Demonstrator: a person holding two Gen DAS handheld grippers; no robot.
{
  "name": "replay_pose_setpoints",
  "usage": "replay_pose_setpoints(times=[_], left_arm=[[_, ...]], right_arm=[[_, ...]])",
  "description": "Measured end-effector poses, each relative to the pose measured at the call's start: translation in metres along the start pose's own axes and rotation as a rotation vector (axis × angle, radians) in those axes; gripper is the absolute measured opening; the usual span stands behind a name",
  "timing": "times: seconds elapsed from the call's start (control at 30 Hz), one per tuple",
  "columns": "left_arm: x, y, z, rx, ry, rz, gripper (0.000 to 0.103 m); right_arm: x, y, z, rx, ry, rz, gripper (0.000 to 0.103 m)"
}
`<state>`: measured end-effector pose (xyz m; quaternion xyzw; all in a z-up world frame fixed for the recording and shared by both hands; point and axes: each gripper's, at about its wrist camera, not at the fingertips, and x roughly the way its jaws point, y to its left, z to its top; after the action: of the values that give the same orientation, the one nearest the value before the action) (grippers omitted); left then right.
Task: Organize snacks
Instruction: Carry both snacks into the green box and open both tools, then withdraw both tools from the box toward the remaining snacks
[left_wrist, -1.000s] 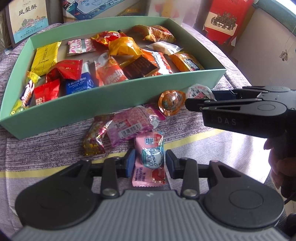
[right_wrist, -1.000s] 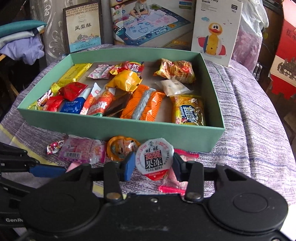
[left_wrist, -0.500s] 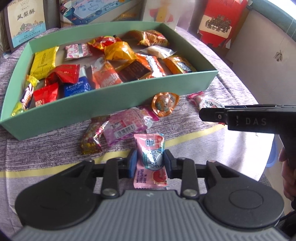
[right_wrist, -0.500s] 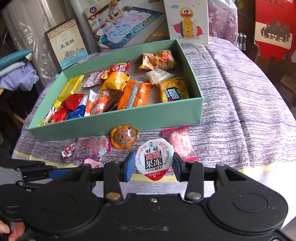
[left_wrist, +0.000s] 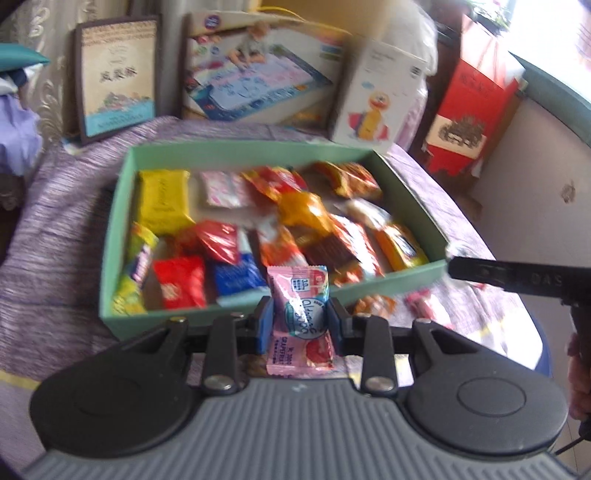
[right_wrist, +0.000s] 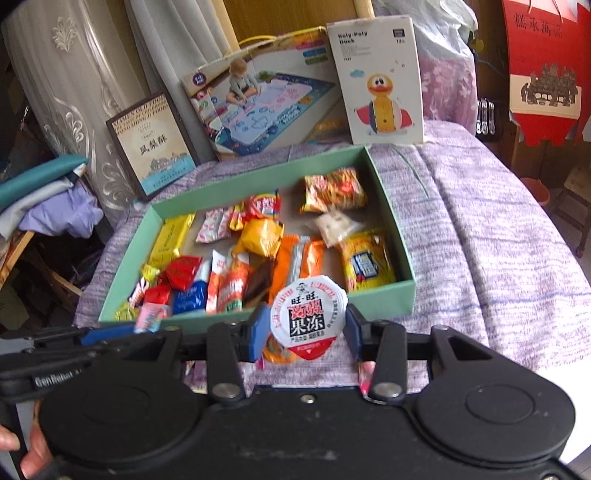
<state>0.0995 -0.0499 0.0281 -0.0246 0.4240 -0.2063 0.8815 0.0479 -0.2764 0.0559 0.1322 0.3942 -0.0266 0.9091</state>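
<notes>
Now the left hand-held gripper (left_wrist: 298, 325) pinches a pink packet (left_wrist: 300, 314) and the right hand-held gripper (right_wrist: 306, 328) pinches a jelly cup (right_wrist: 308, 317). Both are up at 6 o'clock of the green box (right_wrist: 391, 218), likely so they can drop in.

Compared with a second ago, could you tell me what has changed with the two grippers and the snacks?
The left gripper closed on the pink candy packet and lifted it toward the green box. The right gripper raised the jelly cup likewise. The box and its snacks stayed put.
</notes>
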Motion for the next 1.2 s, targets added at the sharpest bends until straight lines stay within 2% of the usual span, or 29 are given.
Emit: replay_pose_setpoints(times=[0.27, 0.63, 0.67, 0.73, 0.77, 0.8, 0.9, 1.2], left_arm=[[0.016, 0.034, 0.031, -0.060, -0.004, 0.068, 0.031], [0.045, 0.046, 0.031, -0.082, 0.050, 0.107, 0.032], [0.046, 0.046, 0.031, -0.084, 0.053, 0.109, 0.033], [0.048, 0.046, 0.031, -0.097, 0.058, 0.120, 0.054], [0.048, 0.047, 0.030, -0.106, 0.055, 0.126, 0.073], [0.048, 0.047, 0.030, -0.112, 0.045, 0.137, 0.085], [0.045, 0.045, 0.027, -0.122, 0.037, 0.163, 0.102], [0.036, 0.039, 0.024, -0.132, 0.041, 0.155, 0.103]], right_arm=[[0.025, -0.004, 0.026, 0.010, -0.004, -0.022, 0.042], [0.060, -0.009, 0.033, 0.032, 0.035, -0.027, 0.042], [0.063, -0.010, 0.033, 0.035, 0.041, -0.021, 0.045], [0.066, -0.011, 0.033, 0.049, 0.050, -0.021, 0.060], [0.066, -0.013, 0.033, 0.058, 0.050, -0.026, 0.083], [0.064, -0.013, 0.032, 0.065, 0.037, -0.032, 0.098], [0.057, -0.012, 0.029, 0.059, 0.014, -0.050, 0.103], [0.048, -0.012, 0.019, 0.064, 0.051, -0.070, 0.103]])
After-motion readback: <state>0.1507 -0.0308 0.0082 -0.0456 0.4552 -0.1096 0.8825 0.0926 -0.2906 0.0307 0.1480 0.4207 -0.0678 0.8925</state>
